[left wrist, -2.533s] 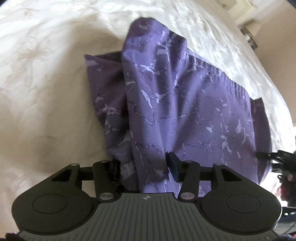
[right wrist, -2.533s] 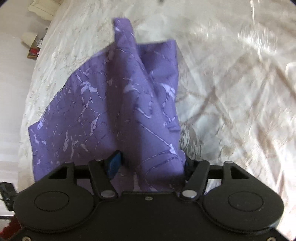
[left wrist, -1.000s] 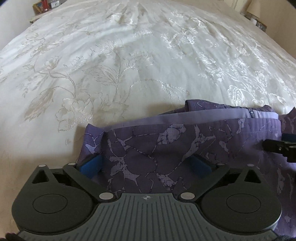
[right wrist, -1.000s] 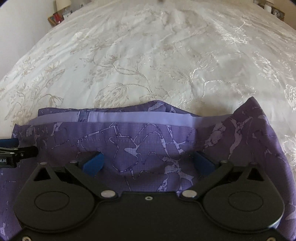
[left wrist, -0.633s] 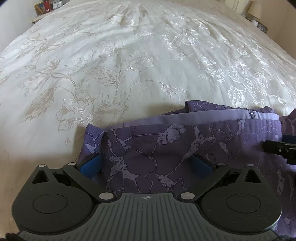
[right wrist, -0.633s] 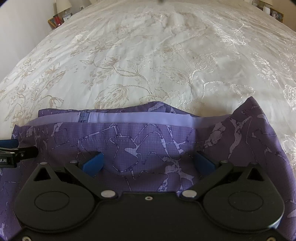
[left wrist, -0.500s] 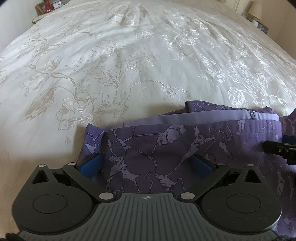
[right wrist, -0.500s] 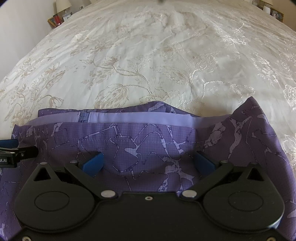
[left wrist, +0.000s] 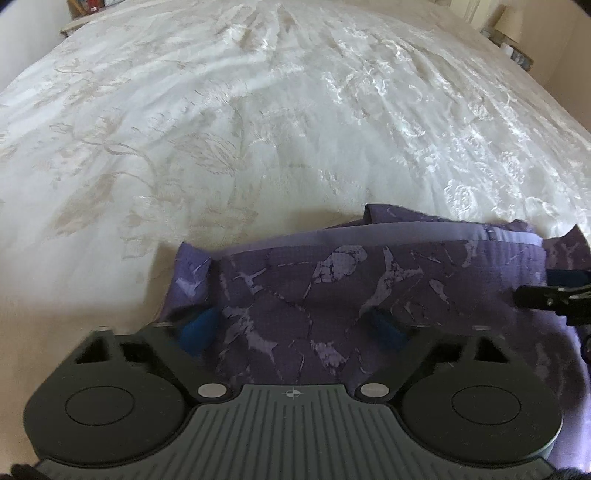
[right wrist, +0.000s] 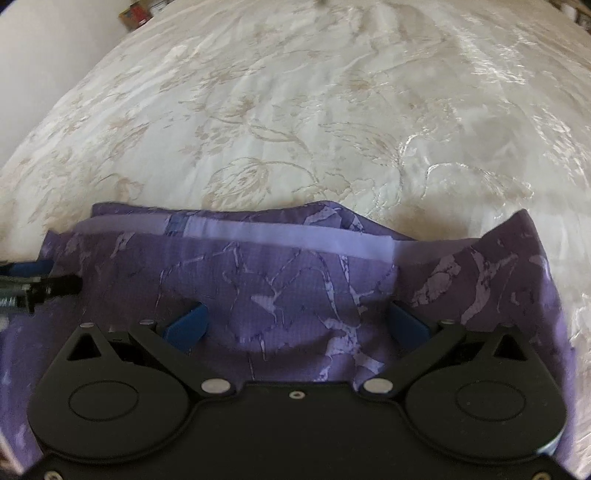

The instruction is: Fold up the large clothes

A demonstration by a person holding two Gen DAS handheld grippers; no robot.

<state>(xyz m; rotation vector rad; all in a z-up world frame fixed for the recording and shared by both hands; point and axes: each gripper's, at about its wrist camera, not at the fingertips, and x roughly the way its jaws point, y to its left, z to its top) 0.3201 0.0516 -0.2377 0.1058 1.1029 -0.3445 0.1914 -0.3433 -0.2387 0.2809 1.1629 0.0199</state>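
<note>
A purple garment with a pale marbled print [left wrist: 332, 280] lies folded on the white bedspread, its light lilac waistband [left wrist: 406, 234] along the far edge. My left gripper [left wrist: 291, 328] is open, its blue-padded fingers spread wide over the cloth near the garment's left end. My right gripper [right wrist: 295, 323] is open too, spread over the same garment [right wrist: 295, 280] near its right end, with the waistband [right wrist: 295, 234] just beyond. Each gripper's tip shows at the edge of the other's view: the right one [left wrist: 546, 295] and the left one [right wrist: 37, 284].
The cream floral bedspread [left wrist: 277, 129] stretches far beyond the garment in both views [right wrist: 314, 110]. A bedside lamp [left wrist: 511, 24] stands at the far right corner and a shelf with small items [right wrist: 138, 13] at the far left.
Both grippers held the hanging garment 2.5 s ago and let it go once it lay folded on the bed. In the last half second both have lifted and tilted slightly, still open.
</note>
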